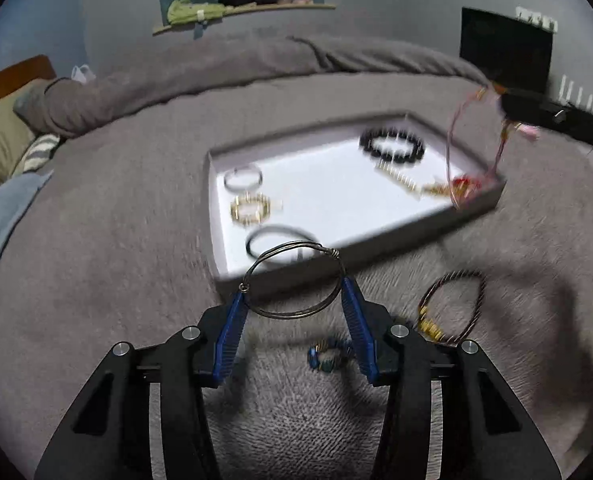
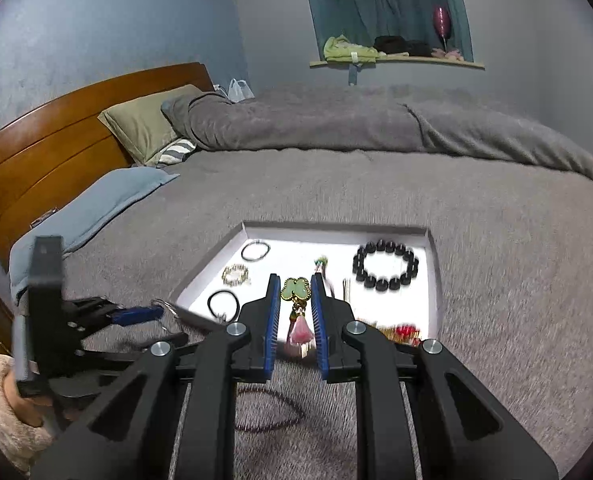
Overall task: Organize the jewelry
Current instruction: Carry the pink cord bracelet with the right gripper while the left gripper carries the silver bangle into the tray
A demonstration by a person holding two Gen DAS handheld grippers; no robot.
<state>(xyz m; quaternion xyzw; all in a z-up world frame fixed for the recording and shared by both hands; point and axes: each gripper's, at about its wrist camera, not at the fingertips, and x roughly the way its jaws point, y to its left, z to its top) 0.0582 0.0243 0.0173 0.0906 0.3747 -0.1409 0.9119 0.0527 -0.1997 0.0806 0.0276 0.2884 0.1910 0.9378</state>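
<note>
Left gripper [image 1: 294, 294]: lower centre of the left wrist view, jaws partly apart and clamped on the wire bangle [image 1: 294, 280], 1 blue pad on each side of the ring.
Wire bangle: held above the near edge of the tray [image 1: 376, 250], clear of the bed [image 1: 116, 280].
Tray: white, centre of frame; silver ring [image 1: 243, 178], gold bracelet [image 1: 251, 209] and black band [image 1: 280, 240] on its left, black bead bracelet [image 1: 392, 146] upper right.
Bedspread, lower right: small blue-green ring [image 1: 330, 356], brown cord bracelet [image 1: 452, 308].
Right gripper [image 2: 293, 292]: lower centre of the right wrist view, jaws narrow, closed on a green clover charm [image 2: 295, 289] with a pink tassel [image 2: 300, 332] hanging below, over the tray's near edge.
</note>
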